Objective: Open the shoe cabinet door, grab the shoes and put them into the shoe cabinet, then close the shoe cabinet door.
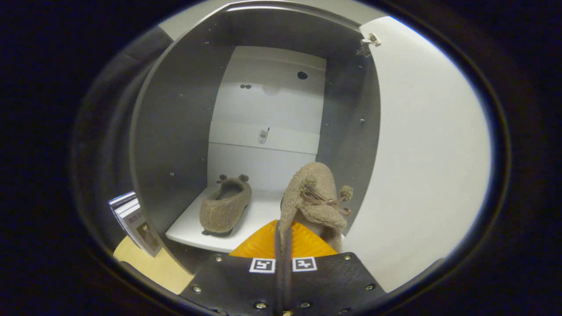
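Observation:
My gripper (283, 243) is shut on a tan fuzzy shoe (314, 197) with a brown bow and pompoms, pinching its edge so that it hangs tilted just ahead of the fingers, at the mouth of the cabinet. The shoe cabinet (180, 131) stands open in front of me, with grey side walls and a white back. The matching tan shoe (225, 206) lies on the white bottom shelf (184, 230) inside, left of the held one, toe toward me. The white cabinet door (421, 153) is swung open to the right, its hinge showing at the top.
Several booklets (134, 221) lean against the outside of the cabinet's left wall, on a pale wooden surface (149, 263). The held shoe hangs close to the right inner wall and the open door.

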